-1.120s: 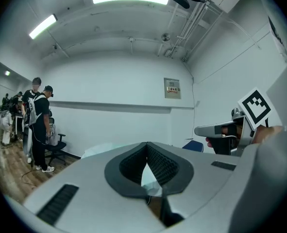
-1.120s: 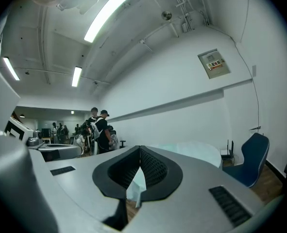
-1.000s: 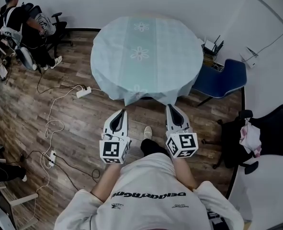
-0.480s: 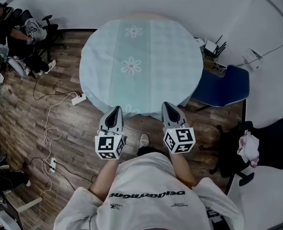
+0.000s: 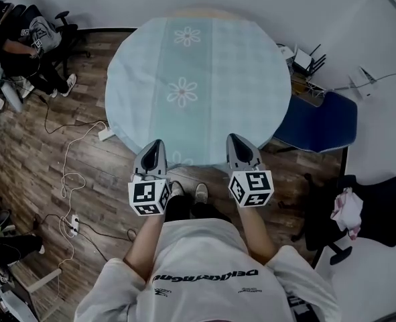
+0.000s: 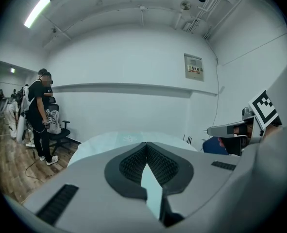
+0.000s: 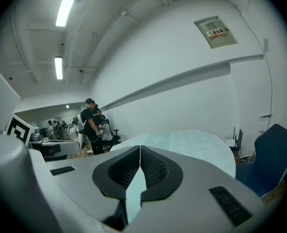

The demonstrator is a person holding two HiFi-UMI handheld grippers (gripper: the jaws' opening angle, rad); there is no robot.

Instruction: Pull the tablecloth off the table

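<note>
A light blue tablecloth (image 5: 198, 79) with white flower motifs covers the round table and hangs over its rim. My left gripper (image 5: 154, 143) is shut, its tip over the cloth's near edge at the left. The right gripper (image 5: 236, 138) is shut too, its tip over the near edge at the right. In the left gripper view the left gripper (image 6: 146, 143) has its jaws together with nothing between them, and the tablecloth (image 6: 119, 140) spreads out beyond. The right gripper (image 7: 140, 147) looks the same in its own view, with the tablecloth (image 7: 192, 142) ahead.
A blue chair (image 5: 318, 123) stands right of the table, and a black office chair (image 5: 372, 200) holding a pink cloth is further right. People (image 5: 17, 39) sit at the far left. Cables and power strips (image 5: 70, 180) lie on the wooden floor.
Both grippers have come forward to the table, from the floor in front of it to over the cloth's near edge. Both stayed shut.
</note>
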